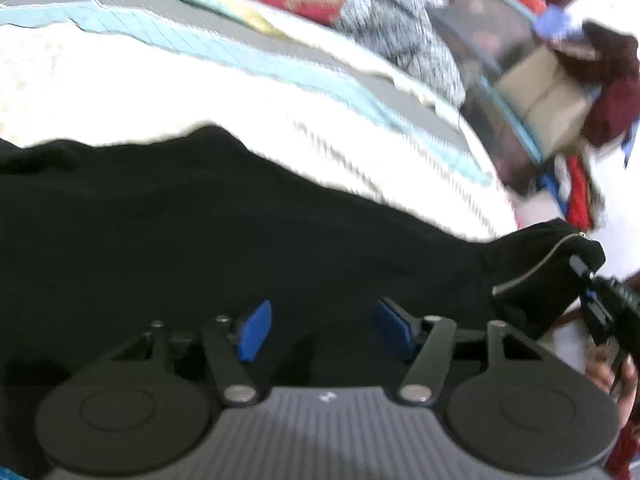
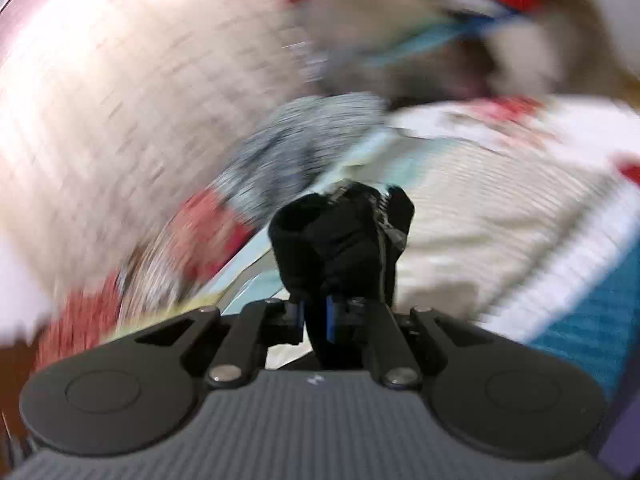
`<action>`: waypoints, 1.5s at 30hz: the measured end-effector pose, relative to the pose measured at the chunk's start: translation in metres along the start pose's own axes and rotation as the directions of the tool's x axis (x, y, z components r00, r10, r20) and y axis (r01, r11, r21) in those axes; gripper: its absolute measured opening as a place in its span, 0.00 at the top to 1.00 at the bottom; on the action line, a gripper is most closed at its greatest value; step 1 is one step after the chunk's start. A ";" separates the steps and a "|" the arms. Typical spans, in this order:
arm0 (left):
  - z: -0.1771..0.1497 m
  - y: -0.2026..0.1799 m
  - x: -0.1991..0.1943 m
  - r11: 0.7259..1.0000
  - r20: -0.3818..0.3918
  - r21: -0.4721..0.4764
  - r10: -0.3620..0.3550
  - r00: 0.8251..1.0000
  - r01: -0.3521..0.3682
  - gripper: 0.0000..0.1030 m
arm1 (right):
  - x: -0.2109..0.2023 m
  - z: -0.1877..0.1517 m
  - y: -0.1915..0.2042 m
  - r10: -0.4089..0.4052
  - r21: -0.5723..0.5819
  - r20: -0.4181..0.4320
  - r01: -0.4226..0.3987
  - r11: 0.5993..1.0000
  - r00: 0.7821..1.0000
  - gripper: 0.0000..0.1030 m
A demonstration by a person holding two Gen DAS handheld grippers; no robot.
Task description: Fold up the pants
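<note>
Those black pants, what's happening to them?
A person is folding the black pants on a bed with two handheld grippers. The right gripper is clamped on a bunched end with a zipper. The left gripper is open above the spread-out fabric, holding nothing. The bedspread lies underneath.

White bedspread [image 1: 140, 92], patterned quilt [image 1: 392, 28], cardboard box [image 1: 548, 96]

Both fisheye views bend hard at the edges. The white bedspread [image 1: 200, 92] is blown out by bright light, while the black pants [image 1: 180, 240] swallow all detail. The right wrist view is heavily motion-smeared; only the hand-held gripper [image 2: 314, 318] stays sharp.
</note>
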State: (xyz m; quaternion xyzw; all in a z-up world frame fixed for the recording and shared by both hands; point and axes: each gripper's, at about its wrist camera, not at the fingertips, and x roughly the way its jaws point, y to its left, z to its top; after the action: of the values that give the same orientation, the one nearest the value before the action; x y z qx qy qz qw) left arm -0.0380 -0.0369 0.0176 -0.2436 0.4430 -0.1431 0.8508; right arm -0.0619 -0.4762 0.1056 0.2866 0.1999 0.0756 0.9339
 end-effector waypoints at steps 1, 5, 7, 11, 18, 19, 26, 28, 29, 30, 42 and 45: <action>0.003 0.005 -0.004 1.000 0.016 -0.019 -0.004 1.000 0.004 0.36 | 0.004 -0.005 0.021 0.021 -0.086 -0.021 -0.023 0.996 1.000 0.88; 0.006 0.030 -0.007 0.993 0.029 -0.117 -0.013 0.999 0.017 0.31 | 0.028 -0.051 0.087 0.079 -0.329 -0.161 -0.129 0.935 0.984 0.88; 0.002 0.039 0.000 0.988 0.002 -0.155 -0.027 1.000 0.027 0.31 | 0.047 -0.089 0.109 0.074 -0.418 -0.276 -0.189 0.889 0.958 0.88; -0.005 0.042 0.016 0.985 -0.063 -0.170 -0.049 0.997 0.037 0.28 | 0.091 -0.173 0.128 -0.109 -0.590 -0.469 -0.219 0.777 0.877 0.82; -0.006 0.026 0.024 0.991 -0.093 -0.117 -0.083 0.992 0.072 0.26 | 0.058 -0.187 0.144 -0.063 -0.756 -0.396 -0.286 0.589 0.916 0.48; -0.004 0.022 0.024 0.991 -0.091 -0.109 -0.092 0.992 0.082 0.26 | 0.051 -0.179 0.143 -0.028 -0.732 -0.403 -0.304 0.610 0.915 0.48; 0.017 -0.021 0.043 0.990 -0.106 0.007 -0.141 0.984 0.143 0.33 | 0.048 -0.124 0.113 -0.006 -0.542 -0.294 -0.162 0.825 0.956 0.74; 0.017 -0.032 0.058 0.991 -0.136 0.043 -0.119 0.984 0.126 0.40 | 0.063 -0.119 0.092 -0.085 -0.473 -0.300 -0.071 0.878 0.950 0.77; 0.015 -0.034 0.068 0.993 -0.160 0.053 -0.098 0.982 0.107 0.44 | 0.071 -0.120 0.083 -0.113 -0.443 -0.312 -0.039 0.896 0.943 0.77; 0.011 -0.035 0.078 0.995 -0.188 0.061 -0.070 0.980 0.083 0.45 | 0.080 -0.124 0.073 -0.152 -0.428 -0.338 -0.008 0.904 0.929 0.79; 0.023 0.017 -0.057 0.988 0.125 0.092 -0.139 0.982 0.128 0.30 | 0.066 -0.120 0.122 0.075 -0.370 -0.295 -0.186 0.910 0.953 0.76; 0.016 0.068 -0.110 0.995 0.241 -0.023 -0.088 0.967 0.096 0.30 | 0.080 -0.139 0.147 0.159 -0.333 -0.392 -0.301 0.894 0.906 0.76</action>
State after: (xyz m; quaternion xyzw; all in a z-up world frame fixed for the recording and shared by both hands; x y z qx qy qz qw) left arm -0.0852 0.0756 0.0634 -0.2940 0.3278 -0.1442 0.8862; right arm -0.0512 -0.2642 0.0574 0.1005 0.3100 0.2756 0.9043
